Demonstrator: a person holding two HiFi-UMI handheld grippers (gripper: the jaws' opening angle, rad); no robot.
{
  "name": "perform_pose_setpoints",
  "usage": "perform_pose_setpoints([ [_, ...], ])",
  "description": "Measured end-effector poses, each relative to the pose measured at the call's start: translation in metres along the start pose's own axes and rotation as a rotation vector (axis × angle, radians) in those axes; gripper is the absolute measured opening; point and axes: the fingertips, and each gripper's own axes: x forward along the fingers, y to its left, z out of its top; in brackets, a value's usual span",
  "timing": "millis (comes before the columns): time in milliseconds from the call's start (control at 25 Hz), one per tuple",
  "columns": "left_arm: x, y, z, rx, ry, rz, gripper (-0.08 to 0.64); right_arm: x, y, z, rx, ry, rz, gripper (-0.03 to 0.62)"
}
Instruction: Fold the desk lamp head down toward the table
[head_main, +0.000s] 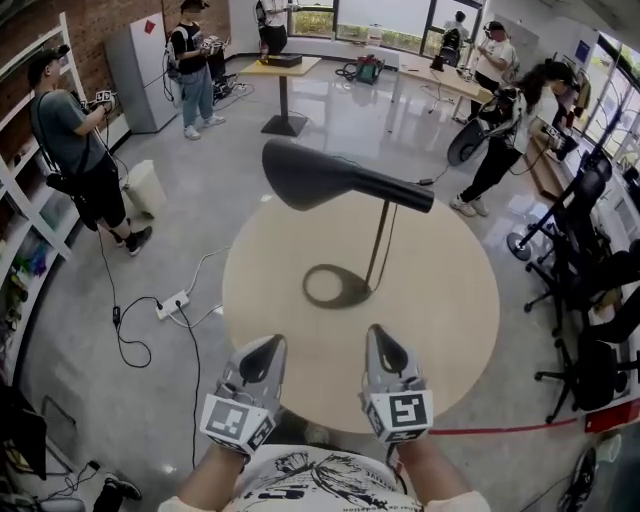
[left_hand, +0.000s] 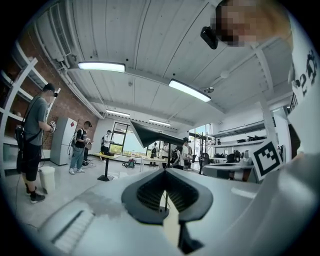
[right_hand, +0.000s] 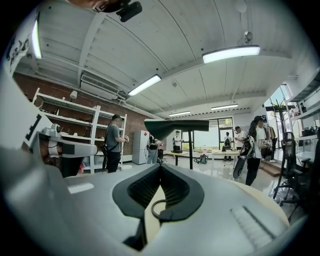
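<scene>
Black lamp head (head_main: 305, 175) untouched; left gripper (head_main: 268, 352), right gripper (head_main: 380, 345) clenched empty (well short). Hard pushing, I judge, could topple it.

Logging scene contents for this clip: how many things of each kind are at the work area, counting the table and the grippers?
Desk lamp: 1
Round table: 1
Grippers: 2, left gripper and right gripper
Total: 4

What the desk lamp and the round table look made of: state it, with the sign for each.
Desk lamp: probably painted metal, possibly plastic. It is uniform matte black with a thin rigid stem and only a faint sheen.
Table: likely laminate or veneered board. Its top is smooth, pale beige and even, with soft glare and no clear grain.
</scene>
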Motion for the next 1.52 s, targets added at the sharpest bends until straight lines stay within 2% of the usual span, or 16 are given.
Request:
perform_pose_setpoints([
  [280, 0.050, 0.028, 0.009, 0.003, 0.012, -0.069, 0.005, 0.039, -0.023, 0.008, 0.010, 0.010, -0.065, 0.008],
  [440, 0.077, 0.046, 0.028, 0.035, -0.005, -0.100, 0.005, 0.065, -0.035, 0.018, 0.033, 0.011, -0.089, 0.008],
  [560, 0.099, 0.066, 0.053, 0.078, -0.044, -0.123, 0.005, 0.089, -0.042, 0.027, 0.020, 0.013, -0.117, 0.008],
  [680, 0.117, 0.092, 0.083, 0.088, -0.099, -0.120, 0.005, 0.112, -0.043, 0.026, 0.021, 0.037, -0.140, 0.008],
  [840, 0.130, 0.110, 0.135, 0.126, -0.222, -0.108, 0.005, 0.131, -0.035, 0.019, 0.023, 0.060, -0.125, 0.008],
  [960, 0.143, 0.115, 0.161, 0.158, -0.259, -0.112, 0.005, 0.141, -0.035, 0.015, 0.050, 0.082, -0.117, 0.008],
  [1320, 0.173, 0.116, 0.205, 0.248, -0.298, -0.114, 0.005, 0.155, -0.032, 0.026, 0.035, 0.071, -0.090, 0.008],
  [1520, 0.191, 0.117, 0.197, 0.234, -0.209, -0.148, 0.005, 0.152, -0.034, 0.012, 0.044, 0.106, -0.099, 0.008],
])
